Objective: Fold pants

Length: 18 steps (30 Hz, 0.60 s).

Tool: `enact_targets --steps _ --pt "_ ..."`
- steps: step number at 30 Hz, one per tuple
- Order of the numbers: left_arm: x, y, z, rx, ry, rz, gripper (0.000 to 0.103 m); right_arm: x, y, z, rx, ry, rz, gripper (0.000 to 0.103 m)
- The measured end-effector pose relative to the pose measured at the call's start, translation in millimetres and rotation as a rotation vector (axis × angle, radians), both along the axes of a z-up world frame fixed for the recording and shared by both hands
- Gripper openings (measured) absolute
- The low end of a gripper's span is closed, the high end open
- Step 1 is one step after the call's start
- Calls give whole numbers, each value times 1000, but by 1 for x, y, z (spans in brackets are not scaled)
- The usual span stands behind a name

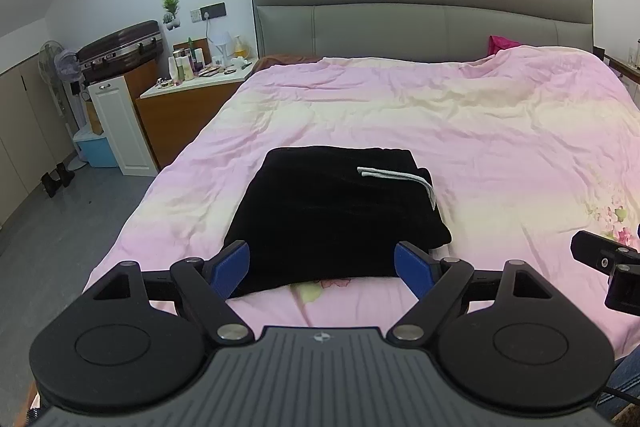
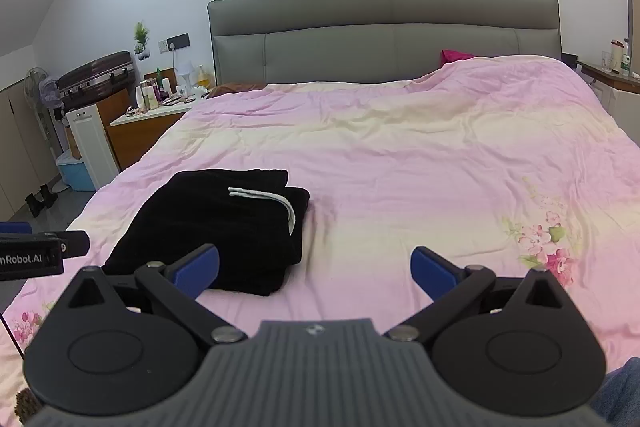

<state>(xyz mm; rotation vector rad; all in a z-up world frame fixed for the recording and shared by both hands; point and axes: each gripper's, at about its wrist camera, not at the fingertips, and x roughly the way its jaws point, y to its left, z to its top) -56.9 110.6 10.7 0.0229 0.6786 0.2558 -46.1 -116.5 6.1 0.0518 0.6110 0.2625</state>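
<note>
Black pants lie folded into a compact rectangle on the pink bedspread, a white drawstring across their top right. My left gripper stands open just in front of the bundle's near edge, blue pads apart, holding nothing. In the right wrist view the same pants sit left of centre with the drawstring showing. My right gripper is open over bare bedspread to the right of the bundle, its left pad near the pants' corner.
A grey padded headboard stands at the far end. A cluttered nightstand, white cabinet, suitcase, fan and blue bin line the left. A magenta cloth lies by the headboard. The right gripper's body shows at the left view's right edge.
</note>
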Motion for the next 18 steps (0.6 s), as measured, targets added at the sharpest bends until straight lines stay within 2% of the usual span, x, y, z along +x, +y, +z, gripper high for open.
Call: enact_targets --steps 18 --pt "-4 -3 -3 -3 -18 -14 96 -1 -1 2 1 0 -1 98"
